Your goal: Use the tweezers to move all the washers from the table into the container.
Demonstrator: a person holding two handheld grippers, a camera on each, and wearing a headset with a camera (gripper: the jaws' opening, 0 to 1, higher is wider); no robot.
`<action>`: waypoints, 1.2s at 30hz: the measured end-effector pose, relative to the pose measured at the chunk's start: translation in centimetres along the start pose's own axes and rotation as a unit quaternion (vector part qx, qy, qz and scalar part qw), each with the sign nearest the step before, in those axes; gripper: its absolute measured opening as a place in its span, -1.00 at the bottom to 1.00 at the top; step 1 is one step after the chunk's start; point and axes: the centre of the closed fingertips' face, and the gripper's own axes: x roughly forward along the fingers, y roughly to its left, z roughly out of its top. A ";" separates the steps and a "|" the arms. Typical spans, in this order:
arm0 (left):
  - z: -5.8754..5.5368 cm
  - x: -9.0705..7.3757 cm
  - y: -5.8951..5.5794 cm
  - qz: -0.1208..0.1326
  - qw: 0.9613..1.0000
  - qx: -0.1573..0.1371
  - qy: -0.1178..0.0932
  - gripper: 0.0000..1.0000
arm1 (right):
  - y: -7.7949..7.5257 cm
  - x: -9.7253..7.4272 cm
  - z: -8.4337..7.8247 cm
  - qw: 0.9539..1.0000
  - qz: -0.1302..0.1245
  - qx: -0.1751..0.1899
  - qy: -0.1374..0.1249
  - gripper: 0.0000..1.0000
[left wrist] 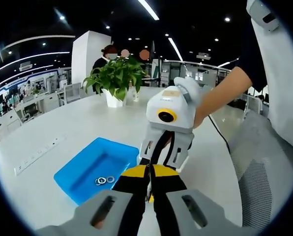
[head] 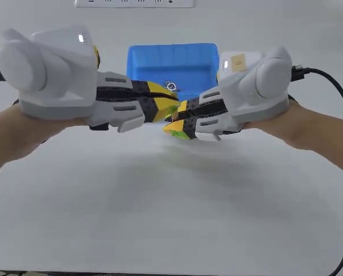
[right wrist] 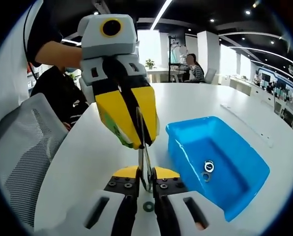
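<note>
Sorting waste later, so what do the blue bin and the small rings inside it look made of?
Blue rectangular container: probably moulded plastic, semi-gloss, going by its uniform colour, rounded rim and soft highlights. Small silvery ring washers inside it: likely metal, polished; they glint pale grey against the blue.

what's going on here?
A person holds both grippers tip to tip over the white table, in front of the blue plastic container. The left gripper and right gripper both appear shut on the thin metal tweezers. A few metal washers lie in the container; one dark washer lies on the table.
</note>
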 end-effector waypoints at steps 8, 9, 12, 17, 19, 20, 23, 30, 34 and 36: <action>0.0 -0.1 -0.3 -0.010 1.000 0.015 0.012 -0.90 | 0.8 -0.2 -0.2 1.000 0.026 -0.007 0.015 -0.63; 0.0 -0.1 -0.4 -0.013 1.000 0.015 0.012 -0.90 | 0.8 -0.2 -0.2 0.999 0.027 -0.009 0.018 -0.64; -0.1 -0.1 -0.5 -0.016 1.000 0.019 0.016 -0.90 | 0.7 -0.2 -0.4 0.999 0.028 -0.015 0.023 -0.68; 0.0 0.0 -0.7 -0.018 0.999 0.021 0.017 -0.90 | 0.5 -0.2 -0.4 0.999 0.032 -0.026 0.026 -0.77; 0.1 0.0 -0.7 -0.018 0.999 0.021 0.018 -0.90 | 0.5 -0.2 -0.4 0.998 0.032 -0.038 0.028 -0.79; 0.1 0.1 -0.7 -0.018 0.999 0.019 0.019 -0.90 | 0.5 -0.2 -0.4 0.998 0.034 -0.038 0.028 -0.79; 0.2 0.1 -0.7 -0.016 1.000 -0.008 0.018 -0.89 | 0.6 -0.3 -0.5 0.998 0.030 -0.051 0.024 -0.81; 0.4 0.2 -0.8 -0.014 0.999 -0.030 0.009 -0.70 | 0.5 -0.3 -0.4 0.999 0.017 -0.039 0.012 -0.82; 0.4 0.0 -0.7 -0.008 0.999 -0.039 0.005 -0.64 | 0.6 -0.3 0.0 0.999 0.016 -0.038 0.006 -0.82; 0.6 -0.2 -0.5 -0.003 0.999 -0.043 -0.002 -0.63 | 0.6 -0.3 0.3 0.999 0.014 -0.036 0.003 -0.82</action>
